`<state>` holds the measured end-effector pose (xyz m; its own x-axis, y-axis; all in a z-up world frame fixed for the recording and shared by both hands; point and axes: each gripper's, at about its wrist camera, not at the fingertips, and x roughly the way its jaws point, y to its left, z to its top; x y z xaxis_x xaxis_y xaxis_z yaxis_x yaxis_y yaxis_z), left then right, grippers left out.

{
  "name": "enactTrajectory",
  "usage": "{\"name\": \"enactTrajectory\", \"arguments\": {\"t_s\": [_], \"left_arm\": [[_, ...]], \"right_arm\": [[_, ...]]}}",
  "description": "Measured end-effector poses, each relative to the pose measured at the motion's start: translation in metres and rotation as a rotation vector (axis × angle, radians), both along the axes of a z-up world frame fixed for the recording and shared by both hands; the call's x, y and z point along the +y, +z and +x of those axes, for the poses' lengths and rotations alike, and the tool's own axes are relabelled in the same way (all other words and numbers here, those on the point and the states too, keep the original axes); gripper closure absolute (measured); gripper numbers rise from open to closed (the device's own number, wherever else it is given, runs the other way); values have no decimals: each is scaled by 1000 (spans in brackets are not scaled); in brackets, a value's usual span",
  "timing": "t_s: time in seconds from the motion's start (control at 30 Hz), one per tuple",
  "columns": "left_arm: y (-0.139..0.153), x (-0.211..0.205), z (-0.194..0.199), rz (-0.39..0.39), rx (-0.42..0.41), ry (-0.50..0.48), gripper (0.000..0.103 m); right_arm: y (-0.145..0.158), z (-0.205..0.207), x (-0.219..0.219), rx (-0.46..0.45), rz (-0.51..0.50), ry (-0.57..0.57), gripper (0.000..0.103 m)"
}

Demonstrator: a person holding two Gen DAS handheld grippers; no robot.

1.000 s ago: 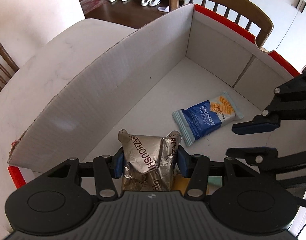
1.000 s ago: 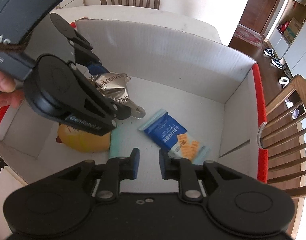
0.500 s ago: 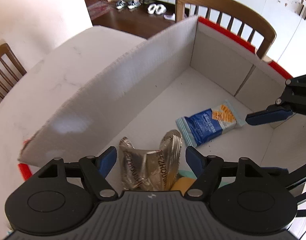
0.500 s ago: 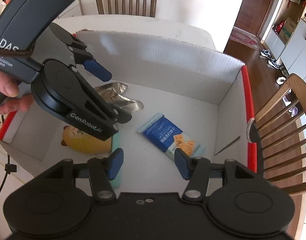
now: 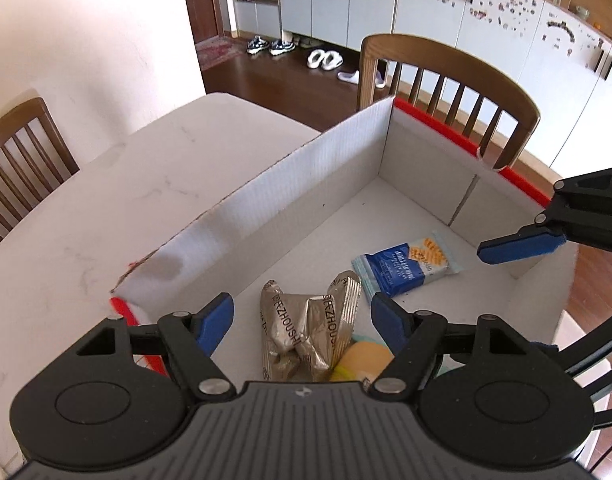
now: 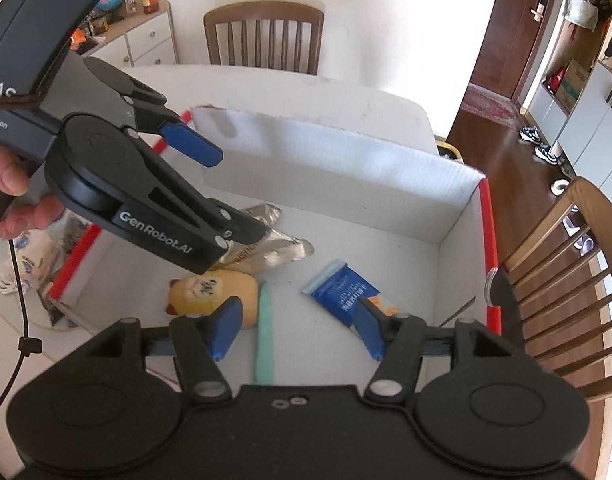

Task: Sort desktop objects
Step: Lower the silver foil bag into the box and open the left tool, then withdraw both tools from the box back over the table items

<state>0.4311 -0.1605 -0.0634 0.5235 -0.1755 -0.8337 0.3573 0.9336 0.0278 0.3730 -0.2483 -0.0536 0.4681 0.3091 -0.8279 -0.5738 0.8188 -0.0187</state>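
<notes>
A white cardboard box (image 5: 306, 184) with red edges stands on the table. On its floor lie a crumpled silver foil packet (image 5: 306, 332), a blue cracker packet (image 5: 405, 268), a yellow toy (image 6: 214, 288) and a mint-green strip (image 6: 264, 332). My left gripper (image 5: 302, 308) hangs open above the silver packet (image 6: 274, 248), clear of it. My right gripper (image 6: 296, 322) hovers over the box near the blue packet (image 6: 341, 292); its jaws are opening with nothing between them. One of its blue fingers (image 5: 521, 242) shows at the right of the left wrist view.
Wooden chairs (image 5: 449, 80) (image 6: 266, 36) stand around the white table (image 5: 106, 216). A plastic bag of items (image 6: 30, 252) lies outside the box on the left. A hand (image 6: 10, 176) holds the left gripper, and a black cable (image 6: 22, 320) hangs below it.
The left gripper let go of the silver packet, which now lies on the box floor. The right jaws went from nearly shut to wide. Both grippers rose away from the box.
</notes>
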Motion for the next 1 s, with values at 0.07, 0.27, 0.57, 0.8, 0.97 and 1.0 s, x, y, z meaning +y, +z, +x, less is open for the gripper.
{"name": "enactTrajectory", "arguments": {"t_s": [0.07, 0.27, 0.57, 0.8, 0.97, 1.0], "left_arm": [[6, 2, -7, 12, -18, 2, 28], [24, 11, -27, 23, -65, -8, 28], [46, 25, -56, 3, -113, -34, 28], [62, 39, -78, -28, -137, -55, 28], [74, 51, -95, -50, -156, -68, 28], [76, 54, -98, -54, -160, -69, 28]], "right_arm": [[6, -5, 2, -12, 1, 3, 38], [16, -17, 5, -29, 15, -13, 35], [33, -42, 17, -79, 22, -23, 29], [42, -57, 29, -91, 48, -44, 29], [51, -71, 40, -107, 74, -46, 29], [52, -74, 44, -111, 77, -45, 29]]}}
